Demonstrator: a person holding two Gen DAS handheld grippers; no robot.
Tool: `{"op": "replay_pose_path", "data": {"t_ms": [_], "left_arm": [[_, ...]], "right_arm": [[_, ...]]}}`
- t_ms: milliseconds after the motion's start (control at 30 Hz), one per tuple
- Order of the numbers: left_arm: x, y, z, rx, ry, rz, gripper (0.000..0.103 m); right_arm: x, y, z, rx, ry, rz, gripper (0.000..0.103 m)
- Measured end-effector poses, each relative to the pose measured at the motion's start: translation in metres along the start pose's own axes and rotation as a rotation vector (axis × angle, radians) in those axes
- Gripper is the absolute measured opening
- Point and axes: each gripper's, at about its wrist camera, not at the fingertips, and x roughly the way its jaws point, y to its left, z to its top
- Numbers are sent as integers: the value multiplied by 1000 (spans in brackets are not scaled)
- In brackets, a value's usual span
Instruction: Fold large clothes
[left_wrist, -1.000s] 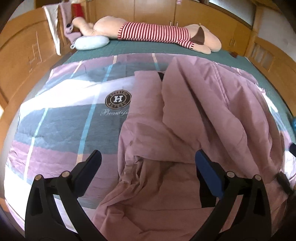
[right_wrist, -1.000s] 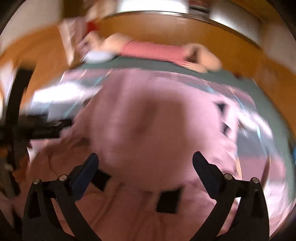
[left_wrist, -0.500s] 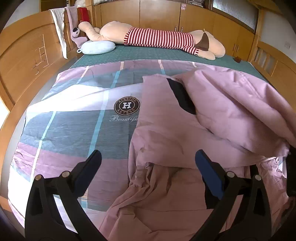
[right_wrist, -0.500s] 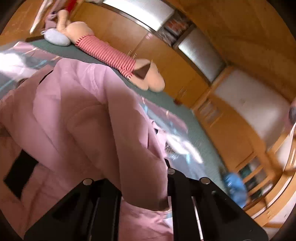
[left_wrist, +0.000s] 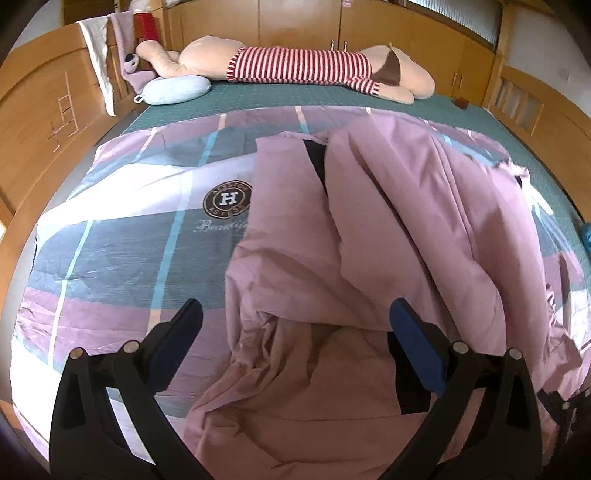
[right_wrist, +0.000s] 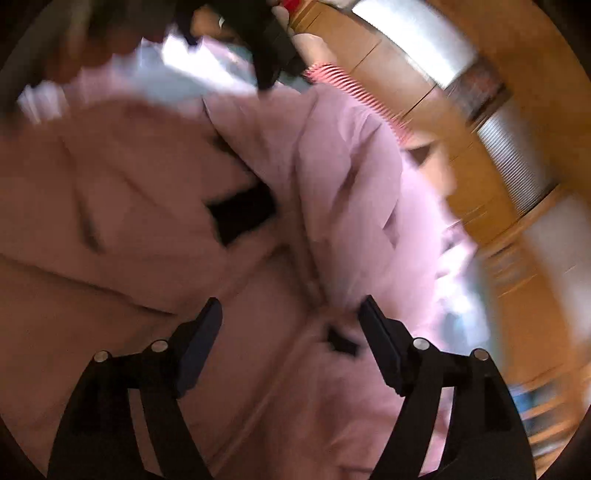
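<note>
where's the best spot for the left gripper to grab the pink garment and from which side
Probably the folded lip of the pink garment just ahead of the open left gripper, where the upper layer overhangs the crumpled cloth below. Come in low from the near side, straight ahead, so one finger slips under the lip. It is the only free raised edge nearby; the rest lies flat on the quilt.

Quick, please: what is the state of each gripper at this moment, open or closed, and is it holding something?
Left gripper: jaws open, holding nothing, above the pink garment.
Right gripper: jaws open, holding nothing; view blurred.
</note>
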Motion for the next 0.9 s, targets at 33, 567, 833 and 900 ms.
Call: {"op": "replay_pose_path", "data": {"t_ms": [33,567,833,900], "left_arm": [[2,-2,-1,6,2,8,101],[19,-18,-6,26,-12,-35,101],[32,-41,-15,80,-20,-20,101],[26,-42,-13,82,-56,-24,101]], "right_arm": [[-6,-19,7,86,-23,103,54],[139,-71,69,389,125,314,36],[104,-129,92,506,12,446,62],[107,-159,97,558,-26,440,62]]}}
